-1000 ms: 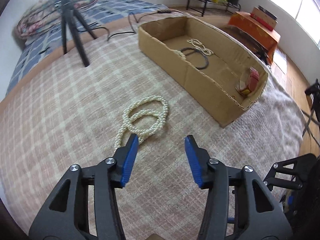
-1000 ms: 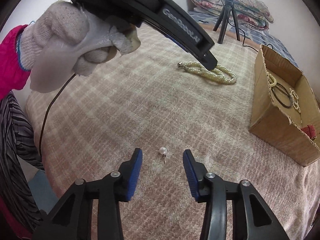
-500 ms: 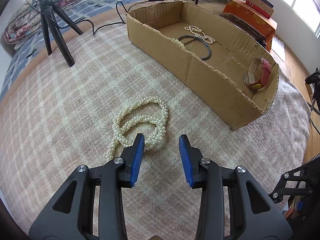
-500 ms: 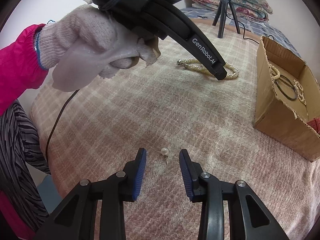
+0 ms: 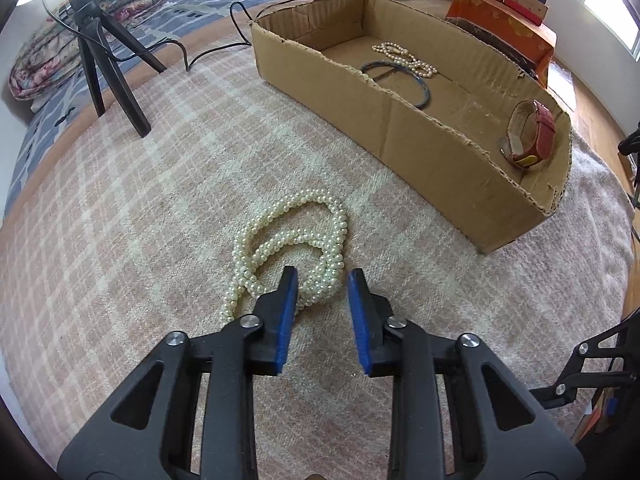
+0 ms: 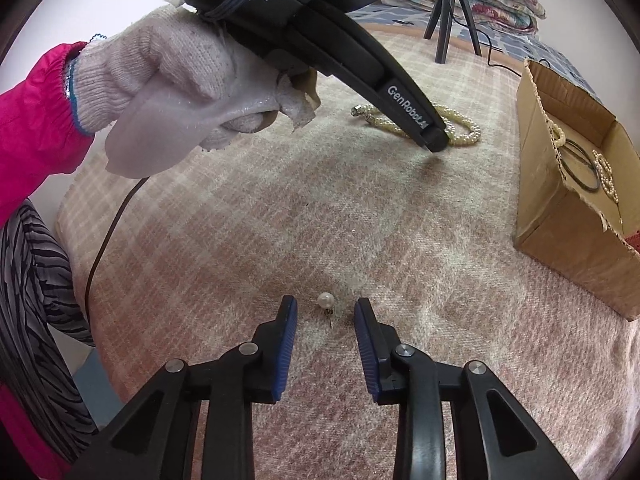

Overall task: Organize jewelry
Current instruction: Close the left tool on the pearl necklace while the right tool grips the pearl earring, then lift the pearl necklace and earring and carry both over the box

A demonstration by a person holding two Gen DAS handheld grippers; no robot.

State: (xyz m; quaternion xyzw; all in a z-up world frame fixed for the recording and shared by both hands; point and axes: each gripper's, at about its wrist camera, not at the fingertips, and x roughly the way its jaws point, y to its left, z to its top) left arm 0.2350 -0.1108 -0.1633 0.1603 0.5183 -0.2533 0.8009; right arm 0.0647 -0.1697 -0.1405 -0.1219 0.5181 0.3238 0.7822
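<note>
A coiled pearl necklace [image 5: 296, 236] lies on the checked blanket. My left gripper [image 5: 322, 278] is open, low over the blanket, its blue pads on either side of the necklace's near loop. It also shows in the right wrist view [image 6: 434, 142] with the necklace [image 6: 460, 128] behind its tip. A small pearl stud earring [image 6: 326, 304] lies between the open fingers of my right gripper [image 6: 326, 308]. A cardboard box [image 5: 400, 120] holds a dark ring bangle [image 5: 400, 80], a small pearl strand [image 5: 404, 58] and a red-strapped watch [image 5: 528, 136].
A black tripod [image 5: 108, 68] stands on the blanket at the back left, with a cable [image 5: 212, 48] running past it to the box. Folded quilts [image 5: 80, 32] lie behind. An orange box [image 5: 504, 24] stands beyond the cardboard box.
My left gripper has moved forward and down until its fingers straddle the necklace's near loop. My right gripper has closed in on the earring, which now sits between its fingertips.
</note>
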